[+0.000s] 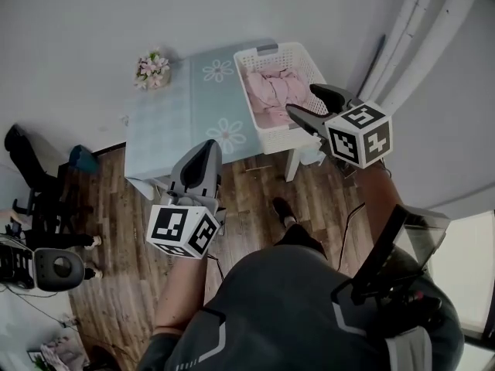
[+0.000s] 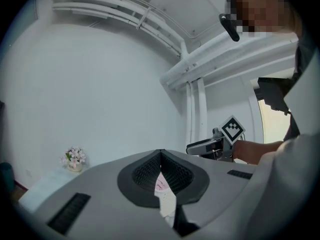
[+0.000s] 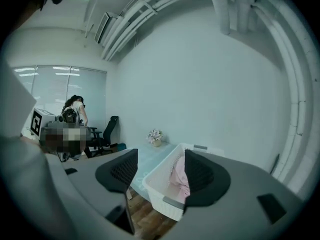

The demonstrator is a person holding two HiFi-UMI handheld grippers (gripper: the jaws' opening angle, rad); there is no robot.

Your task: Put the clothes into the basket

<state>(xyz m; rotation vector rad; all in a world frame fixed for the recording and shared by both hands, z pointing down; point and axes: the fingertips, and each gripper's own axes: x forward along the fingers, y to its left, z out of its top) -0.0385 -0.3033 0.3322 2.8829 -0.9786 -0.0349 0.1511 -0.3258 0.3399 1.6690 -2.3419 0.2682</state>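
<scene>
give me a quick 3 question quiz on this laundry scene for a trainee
1. True or false: the basket is empty.
2. Pick one. The right gripper is: A open with nothing between its jaws; B shut on cloth; C shut and empty.
3. Fill in: the flowers stand on the ___.

Key
1. False: pink clothes lie in it.
2. A.
3. table.

light: bright, even | shadows: soft | gripper views: fisheye bend, dark rounded corners | focus: sharp
</scene>
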